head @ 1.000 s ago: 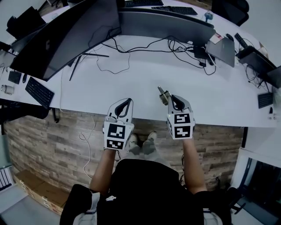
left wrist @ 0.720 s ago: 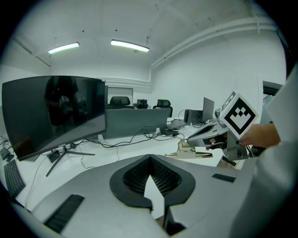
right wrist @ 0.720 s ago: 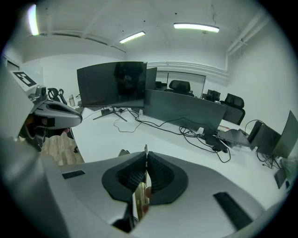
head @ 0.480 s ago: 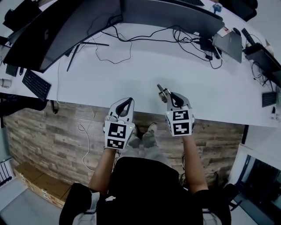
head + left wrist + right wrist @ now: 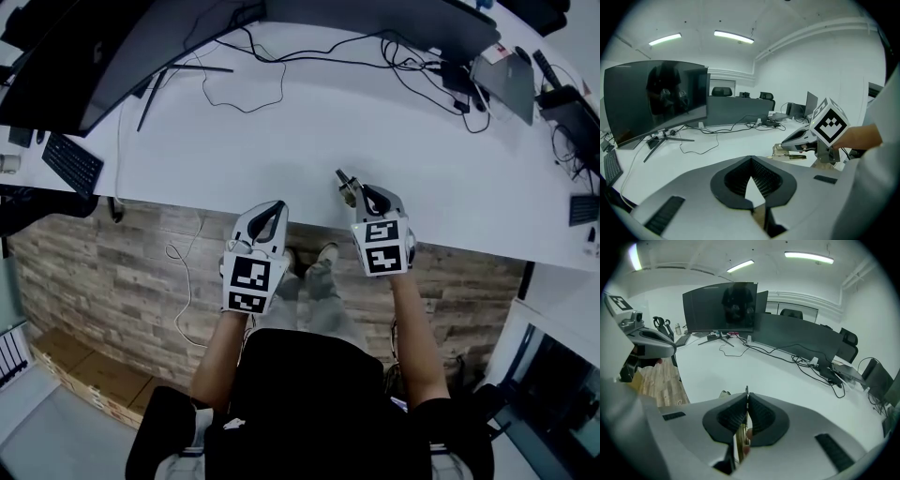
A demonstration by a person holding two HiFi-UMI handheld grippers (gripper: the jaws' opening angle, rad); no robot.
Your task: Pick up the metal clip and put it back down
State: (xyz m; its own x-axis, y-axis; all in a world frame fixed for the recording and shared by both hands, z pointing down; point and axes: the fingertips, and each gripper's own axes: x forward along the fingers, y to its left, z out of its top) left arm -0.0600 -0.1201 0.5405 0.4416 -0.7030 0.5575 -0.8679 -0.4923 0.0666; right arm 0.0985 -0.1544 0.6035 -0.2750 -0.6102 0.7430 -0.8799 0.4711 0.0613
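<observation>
I get bright, even light from the ceiling tubes [image 5: 733, 36], so the white desk [image 5: 309, 131] comes through nearly shadowless. Both gripper views bend hard and go black at the corners, and the right gripper [image 5: 746, 393] blurs close to the lens
</observation>
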